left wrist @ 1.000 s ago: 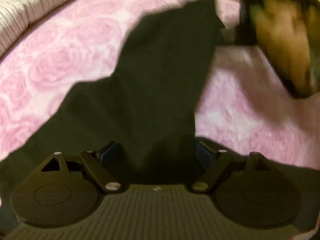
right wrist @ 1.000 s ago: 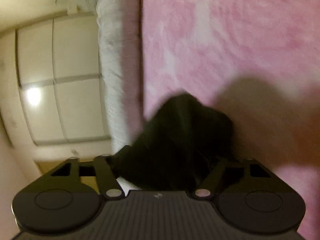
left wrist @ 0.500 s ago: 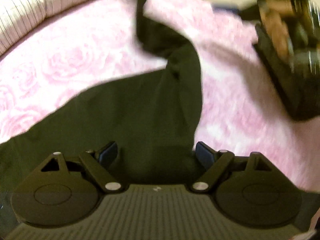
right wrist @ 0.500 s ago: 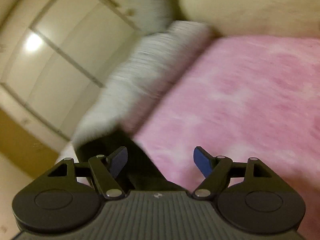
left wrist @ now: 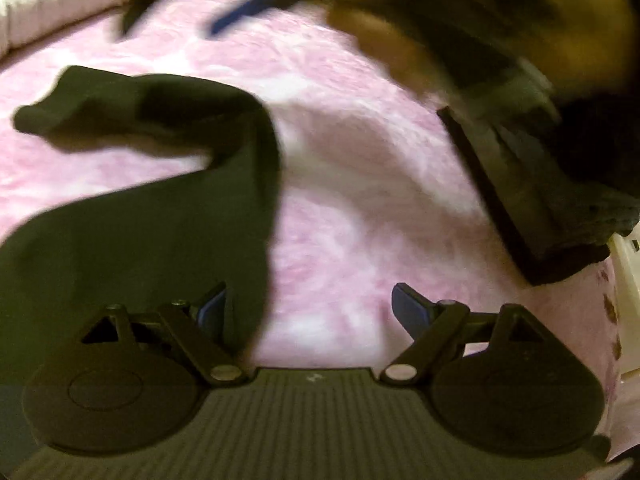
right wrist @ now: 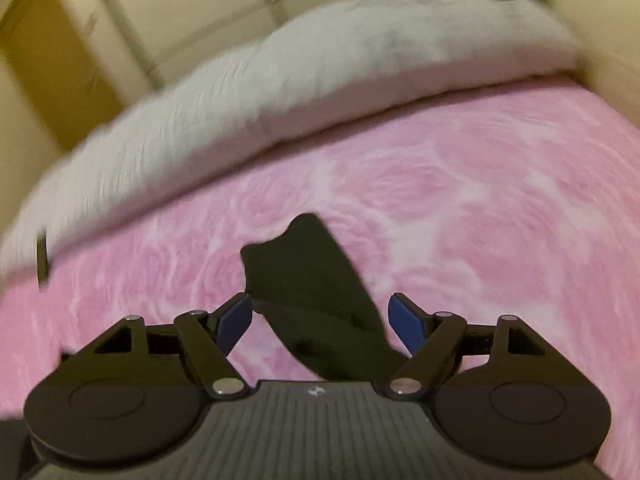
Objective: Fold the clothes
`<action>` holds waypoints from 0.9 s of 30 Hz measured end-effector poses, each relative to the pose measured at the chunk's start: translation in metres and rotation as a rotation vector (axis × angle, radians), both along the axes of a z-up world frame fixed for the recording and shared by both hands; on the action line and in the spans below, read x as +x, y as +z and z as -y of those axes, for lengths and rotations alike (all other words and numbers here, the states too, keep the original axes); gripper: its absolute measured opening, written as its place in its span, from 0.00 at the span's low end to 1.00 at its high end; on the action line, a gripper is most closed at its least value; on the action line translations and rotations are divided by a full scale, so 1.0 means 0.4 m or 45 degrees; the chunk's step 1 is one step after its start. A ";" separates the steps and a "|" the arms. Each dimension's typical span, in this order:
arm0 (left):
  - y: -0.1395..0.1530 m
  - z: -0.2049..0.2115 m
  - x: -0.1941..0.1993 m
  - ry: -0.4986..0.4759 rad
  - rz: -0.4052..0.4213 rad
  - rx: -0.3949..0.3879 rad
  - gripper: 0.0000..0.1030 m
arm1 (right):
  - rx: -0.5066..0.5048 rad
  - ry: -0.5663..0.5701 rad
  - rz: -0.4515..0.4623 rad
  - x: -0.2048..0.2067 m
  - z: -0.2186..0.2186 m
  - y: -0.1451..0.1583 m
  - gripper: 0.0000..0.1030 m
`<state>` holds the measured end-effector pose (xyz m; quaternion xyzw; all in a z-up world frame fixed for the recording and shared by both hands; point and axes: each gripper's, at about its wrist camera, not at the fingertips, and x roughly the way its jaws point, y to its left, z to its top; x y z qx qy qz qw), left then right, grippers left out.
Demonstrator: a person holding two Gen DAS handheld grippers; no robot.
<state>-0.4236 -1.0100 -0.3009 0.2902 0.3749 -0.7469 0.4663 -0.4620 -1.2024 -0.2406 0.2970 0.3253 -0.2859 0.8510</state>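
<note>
A black garment lies on the pink rose-patterned bedspread, one narrow end folded over to the far left. My left gripper is open; the cloth's edge lies over its left finger, not clamped. In the right wrist view a tip of the black garment lies on the bedspread between the open fingers of my right gripper. The right gripper and the hand holding it also show blurred at the top right of the left wrist view.
A white ribbed bolster runs along the far edge of the bed, also in the left wrist view. Beyond it stand a cream panelled wall and a padded cream headboard.
My right gripper let go of the garment's end, which dropped folded over to the left. The right gripper swung back down toward the bed. The cloth slid left out from between my left fingers.
</note>
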 end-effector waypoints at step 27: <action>-0.017 -0.019 -0.078 -0.094 0.186 0.011 0.87 | -0.415 0.331 -0.268 0.076 -0.092 -0.041 0.57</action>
